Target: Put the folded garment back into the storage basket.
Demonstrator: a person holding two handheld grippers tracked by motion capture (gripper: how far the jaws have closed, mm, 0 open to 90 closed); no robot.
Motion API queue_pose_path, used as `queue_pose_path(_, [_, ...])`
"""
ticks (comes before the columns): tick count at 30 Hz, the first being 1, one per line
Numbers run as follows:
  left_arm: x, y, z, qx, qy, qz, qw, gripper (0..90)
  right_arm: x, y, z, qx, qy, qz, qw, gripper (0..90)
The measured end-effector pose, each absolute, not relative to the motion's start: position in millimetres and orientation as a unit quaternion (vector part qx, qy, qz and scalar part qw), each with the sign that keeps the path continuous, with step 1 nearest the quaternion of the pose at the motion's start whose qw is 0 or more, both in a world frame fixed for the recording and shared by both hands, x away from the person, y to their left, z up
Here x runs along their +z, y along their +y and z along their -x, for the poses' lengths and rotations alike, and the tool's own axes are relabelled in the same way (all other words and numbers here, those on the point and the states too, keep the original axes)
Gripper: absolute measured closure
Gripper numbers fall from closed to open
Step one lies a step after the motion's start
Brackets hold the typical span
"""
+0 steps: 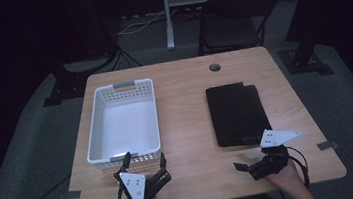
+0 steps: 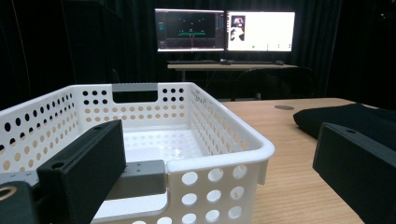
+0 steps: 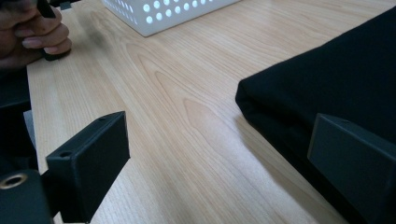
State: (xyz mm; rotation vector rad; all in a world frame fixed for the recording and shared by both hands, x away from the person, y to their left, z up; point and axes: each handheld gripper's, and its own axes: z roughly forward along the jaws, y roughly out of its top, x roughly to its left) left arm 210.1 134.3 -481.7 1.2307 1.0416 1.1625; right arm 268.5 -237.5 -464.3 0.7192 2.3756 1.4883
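A white perforated basket (image 1: pixel 96 124) stands empty on the left half of the wooden table. A folded black cloth (image 1: pixel 238 114) lies flat on the right half. My left gripper (image 1: pixel 144 160) is open at the basket's near end, its jaws level with the near rim (image 2: pixel 224 140) and one jaw by the grey handle. My right gripper (image 1: pixel 250 160) is open at the cloth's near left corner, just above the table. In the right gripper view the cloth (image 3: pixel 336 74) lies ahead of the right jaw, with bare wood between the jaws (image 3: pixel 224 135). Nothing is held.
The table (image 1: pixel 188 128) has a cable hole (image 1: pixel 214 67) at its far edge. A dark chair (image 1: pixel 236 19) stands behind it. Two lit monitors (image 2: pixel 224 30) sit on a farther desk. The person's left hand (image 3: pixel 32 32) and the basket's corner (image 3: pixel 159 18) show in the right gripper view.
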Motion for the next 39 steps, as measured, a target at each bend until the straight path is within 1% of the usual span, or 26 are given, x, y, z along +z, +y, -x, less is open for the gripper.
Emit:
queue_pose_path(10, [-481.7, 134.3, -210.2, 0.49, 0.439, -0.519, 0.545, 3.7, -440.2, -236.9, -261.0, 0.523, 0.808, -0.231, 0.142, 5.2])
queue_pose_path(18, [-481.6, 134.3, -210.2, 0.49, 0.439, -0.52, 0.544, 3.7, -430.3, -237.9, -259.9, 0.524, 0.806, -0.23, 0.154, 5.2])
queue_pose_path(25, [-481.6, 134.4, -210.2, 0.49, 0.439, -0.52, 0.544, 3.7, -420.0, -238.2, -260.1, 0.533, 0.801, -0.225, 0.156, 5.2])
queue_pose_path(31, [-481.6, 134.3, -210.2, 0.49, 0.439, -0.52, 0.544, 3.7, -409.2, -241.2, -260.9, 0.547, 0.788, -0.224, 0.173, 5.2])
queue_pose_path(33, [-481.6, 134.3, -210.2, 0.49, 0.439, -0.52, 0.544, 3.7, -404.9, -242.3, -260.1, 0.552, 0.781, -0.225, 0.186, 5.2])
queue_pose_path(39, [-481.6, 134.3, -210.2, 0.49, 0.439, -0.52, 0.544, 3.7, -391.2, -246.9, -262.7, 0.557, 0.773, -0.229, 0.199, 5.2])
